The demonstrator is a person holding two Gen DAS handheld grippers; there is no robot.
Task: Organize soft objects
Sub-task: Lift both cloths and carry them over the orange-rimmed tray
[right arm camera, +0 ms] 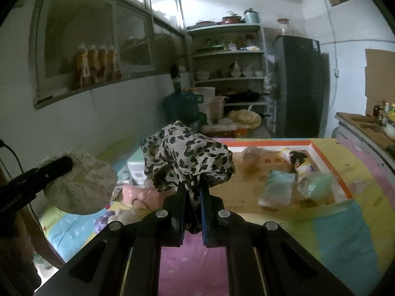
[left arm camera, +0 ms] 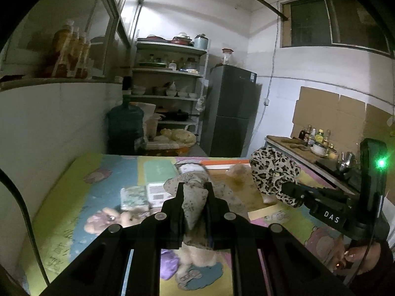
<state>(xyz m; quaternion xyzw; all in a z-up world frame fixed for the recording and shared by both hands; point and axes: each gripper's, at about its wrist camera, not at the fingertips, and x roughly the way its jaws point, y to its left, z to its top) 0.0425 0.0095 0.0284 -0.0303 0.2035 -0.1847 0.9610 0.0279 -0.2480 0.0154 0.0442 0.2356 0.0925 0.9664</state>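
Both raised above the cardboard tray (right arm camera: 328,172): leopard cloth (right arm camera: 187,157) pinched tight in right gripper (right arm camera: 193,192), grey dotted cloth (left arm camera: 193,204) in left gripper (left arm camera: 195,187); light, limp, best gripped by bunched folds.

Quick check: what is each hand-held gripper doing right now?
Left hand-held gripper: shut on the grey speckled cloth.
Right hand-held gripper: shut on the leopard-print cloth.
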